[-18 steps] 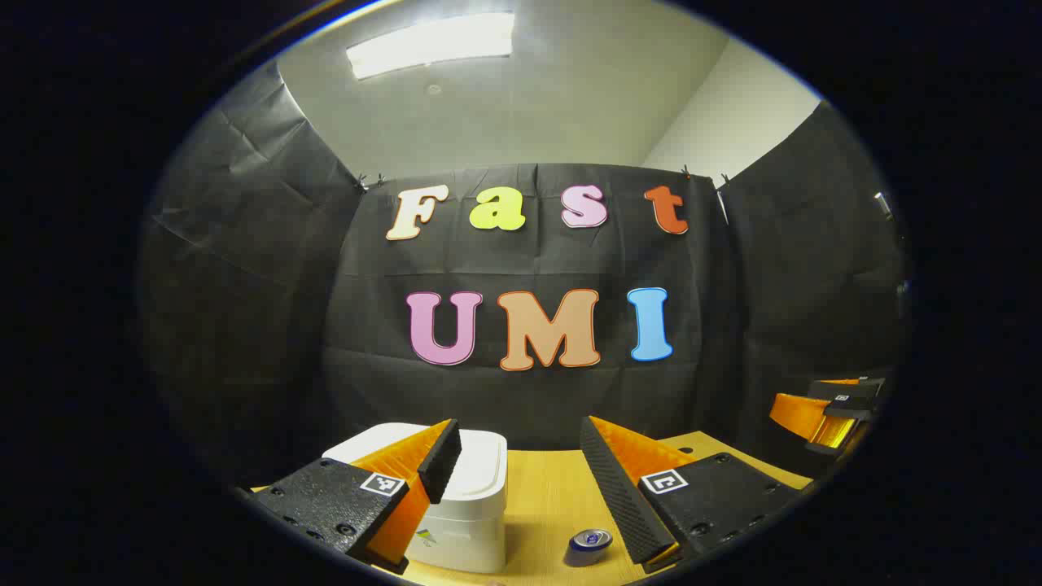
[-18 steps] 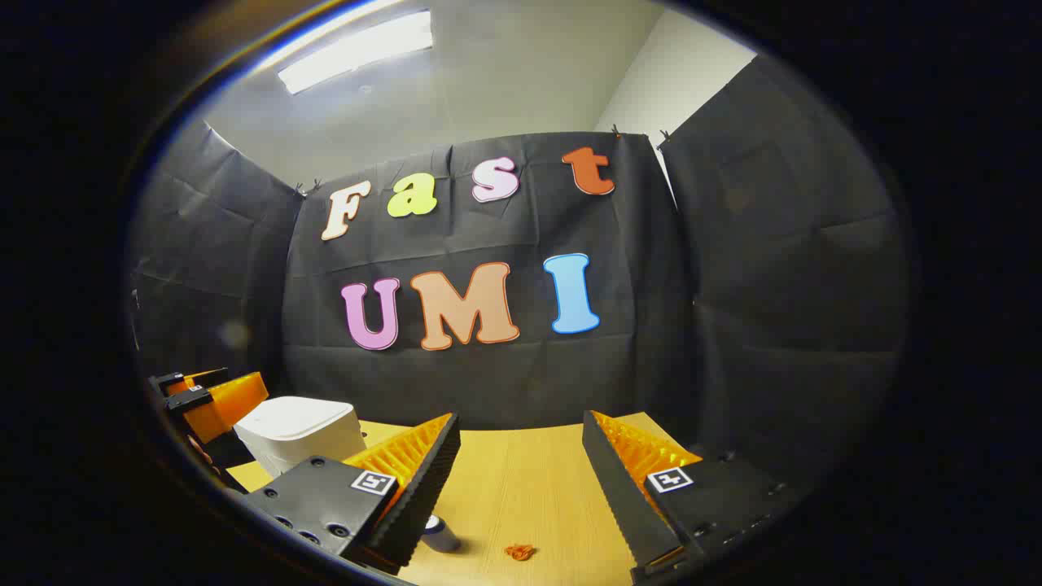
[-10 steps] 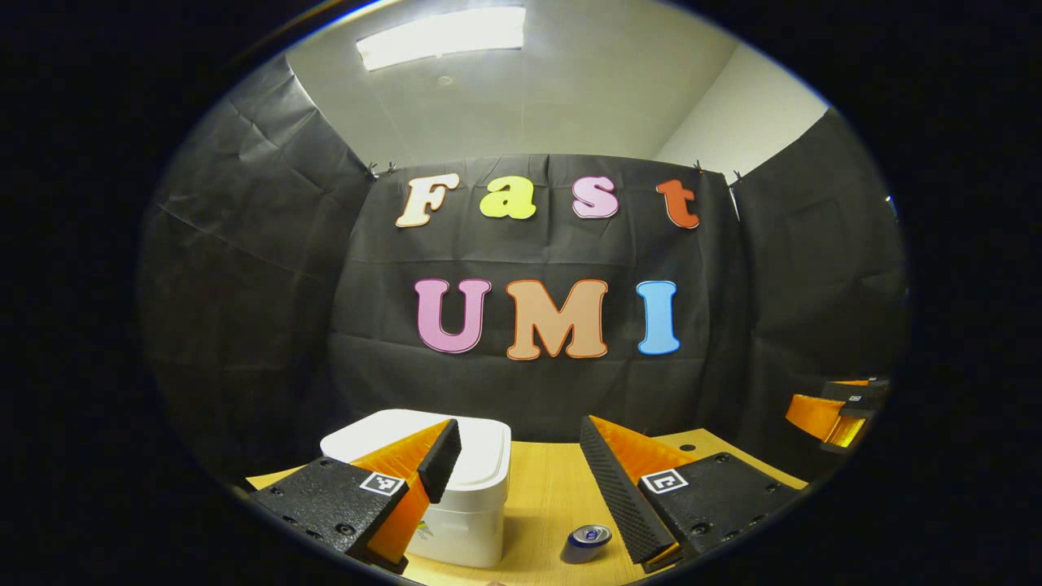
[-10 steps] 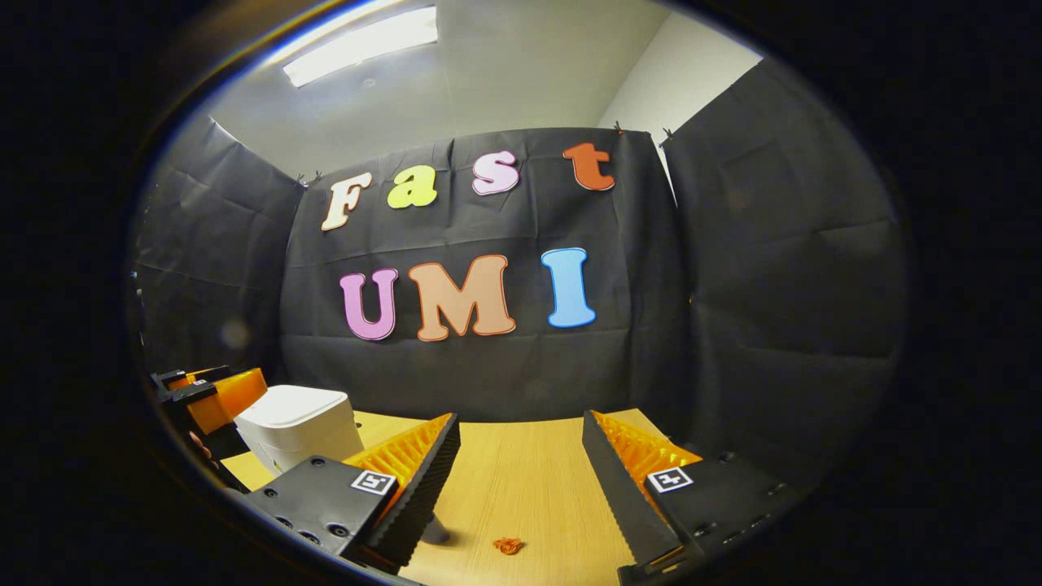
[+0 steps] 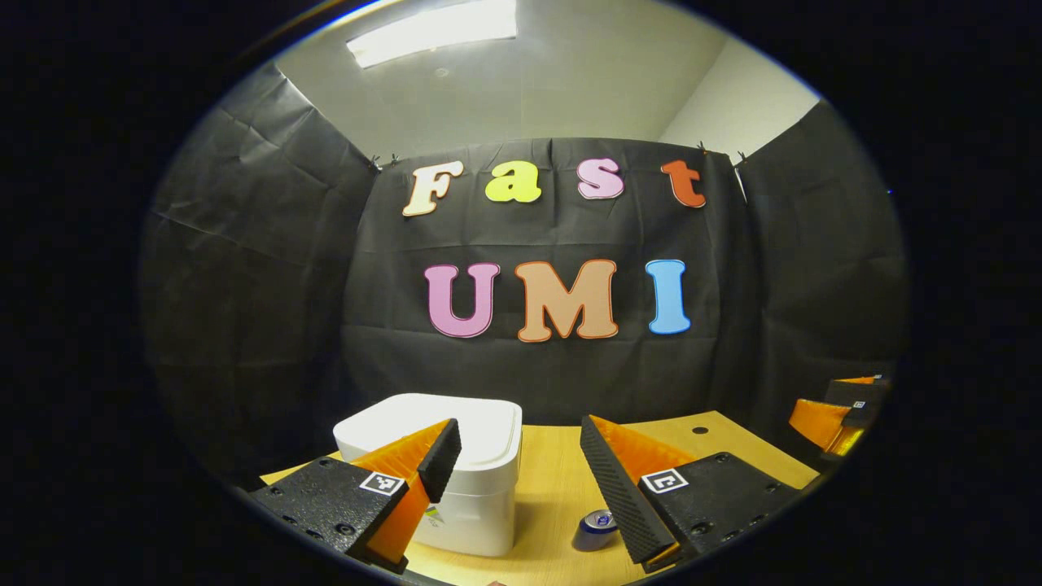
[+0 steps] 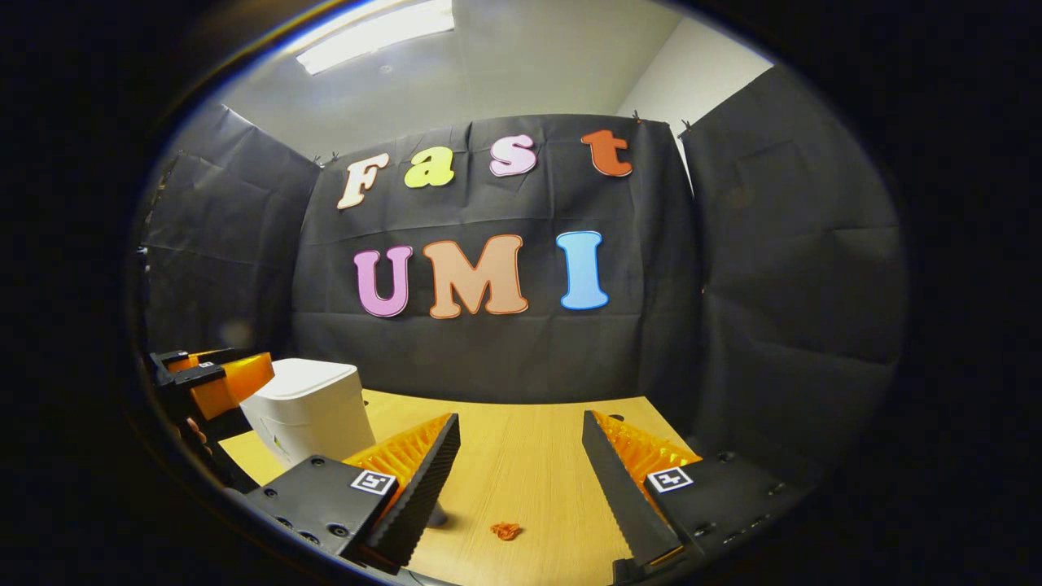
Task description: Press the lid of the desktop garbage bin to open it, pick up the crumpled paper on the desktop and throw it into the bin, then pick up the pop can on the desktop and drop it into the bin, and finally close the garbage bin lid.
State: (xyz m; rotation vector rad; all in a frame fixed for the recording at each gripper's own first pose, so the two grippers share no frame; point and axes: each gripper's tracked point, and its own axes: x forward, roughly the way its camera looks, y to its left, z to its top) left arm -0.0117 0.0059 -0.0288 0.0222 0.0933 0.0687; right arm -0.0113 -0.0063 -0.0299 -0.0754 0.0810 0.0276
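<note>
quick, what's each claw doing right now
Left claw: open, holding nothing, above the table near the bin.
Right claw: open, holding nothing, over the table.

pop can (image 5: 597, 527) — half-hidden (finger (image 5: 623, 488))

One white garbage bin (image 5: 456, 464) with its lid shut, one pop can (image 5: 597, 529) and one small orange crumpled paper (image 6: 505, 531) are counted on one wooden desktop (image 6: 521, 464). Two grippers are seen, the left gripper (image 5: 521, 472) and the right gripper (image 6: 521, 472).
</note>
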